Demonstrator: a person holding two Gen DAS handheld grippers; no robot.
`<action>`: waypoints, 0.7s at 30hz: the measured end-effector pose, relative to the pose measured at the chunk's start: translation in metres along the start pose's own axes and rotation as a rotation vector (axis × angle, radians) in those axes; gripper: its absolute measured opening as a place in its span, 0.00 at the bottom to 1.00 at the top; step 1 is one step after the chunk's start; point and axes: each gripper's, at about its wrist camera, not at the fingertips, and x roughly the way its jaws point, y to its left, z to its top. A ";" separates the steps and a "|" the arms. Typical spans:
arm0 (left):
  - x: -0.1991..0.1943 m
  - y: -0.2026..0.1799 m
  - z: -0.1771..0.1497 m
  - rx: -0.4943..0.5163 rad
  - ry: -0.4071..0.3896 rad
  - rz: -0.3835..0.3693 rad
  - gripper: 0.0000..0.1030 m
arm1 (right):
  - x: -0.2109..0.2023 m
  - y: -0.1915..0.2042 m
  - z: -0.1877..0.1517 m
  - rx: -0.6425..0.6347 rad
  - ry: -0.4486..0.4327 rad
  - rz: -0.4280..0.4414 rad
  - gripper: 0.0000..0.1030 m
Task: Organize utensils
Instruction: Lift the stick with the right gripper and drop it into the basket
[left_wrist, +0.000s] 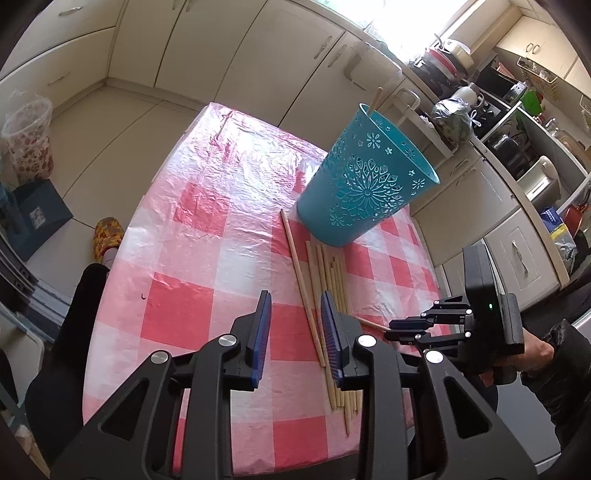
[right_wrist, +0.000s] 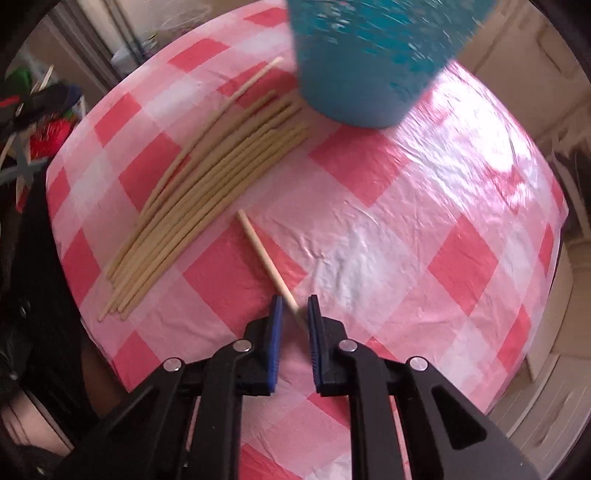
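Note:
A teal perforated cup (left_wrist: 364, 179) stands on the pink checked tablecloth, with a chopstick or two sticking out of its rim (left_wrist: 375, 99). Several wooden chopsticks (left_wrist: 330, 295) lie in a loose row in front of it; they also show in the right wrist view (right_wrist: 207, 192). My left gripper (left_wrist: 295, 332) is open above the row, holding nothing. My right gripper (right_wrist: 295, 314) has its jaws close around one single chopstick (right_wrist: 266, 258) that points away toward the cup (right_wrist: 369, 62); the right gripper also shows in the left wrist view (left_wrist: 391, 330).
The table edge (left_wrist: 122, 236) drops to the floor on the left. Cream cabinets (left_wrist: 258, 55) stand behind the table. A cluttered counter and shelves (left_wrist: 498, 122) run along the right. A person's leg and slipper (left_wrist: 107, 236) are beside the table.

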 end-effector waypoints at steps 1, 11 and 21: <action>0.002 0.000 0.000 0.000 0.005 -0.001 0.26 | 0.000 0.008 -0.001 -0.052 0.002 -0.036 0.16; 0.021 0.002 -0.003 0.008 0.050 0.011 0.26 | 0.005 -0.011 0.005 0.095 -0.077 0.167 0.06; 0.055 -0.003 0.008 0.034 0.073 0.069 0.26 | -0.123 -0.058 0.011 0.500 -0.821 0.466 0.06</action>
